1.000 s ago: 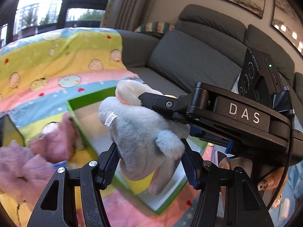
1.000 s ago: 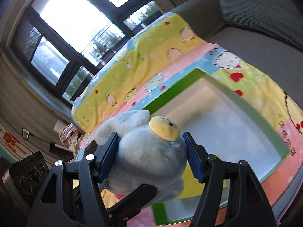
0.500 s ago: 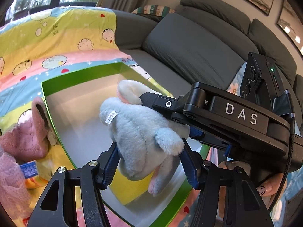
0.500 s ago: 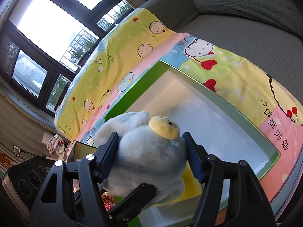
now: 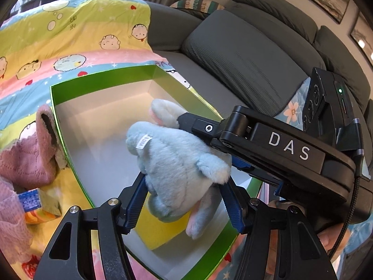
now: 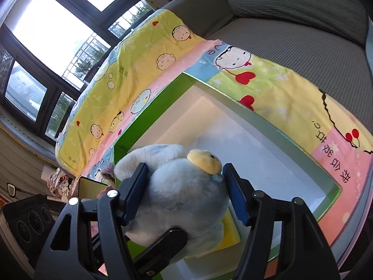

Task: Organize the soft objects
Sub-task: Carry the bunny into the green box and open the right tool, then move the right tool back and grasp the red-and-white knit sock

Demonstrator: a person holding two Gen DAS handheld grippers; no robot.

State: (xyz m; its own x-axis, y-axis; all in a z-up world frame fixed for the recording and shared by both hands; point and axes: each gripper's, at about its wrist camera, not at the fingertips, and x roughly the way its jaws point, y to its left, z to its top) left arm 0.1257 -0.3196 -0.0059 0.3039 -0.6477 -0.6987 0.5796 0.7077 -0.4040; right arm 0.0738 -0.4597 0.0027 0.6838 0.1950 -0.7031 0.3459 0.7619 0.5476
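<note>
Plush toy (image 5: 177,165) now over green box (image 5: 102,79) — both jaws clamped; yellow patch (image 6: 205,161) in R view only.

Cartoon-print blanket (image 5: 77,35) over sofa (image 5: 244,53); green box (image 5: 105,79), pink knit (image 5: 25,161) on blanket.

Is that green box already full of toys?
No: the green box shows a mostly bare white floor with one yellow item, while the blue plush toy is still held above it.

Bright daylight from blown-out windows (image 6: 53,35). Soft, faint shadows inside the box (image 5: 100,126). Strong fisheye bending and dark vignetting at the edges; slight blur lower left.
</note>
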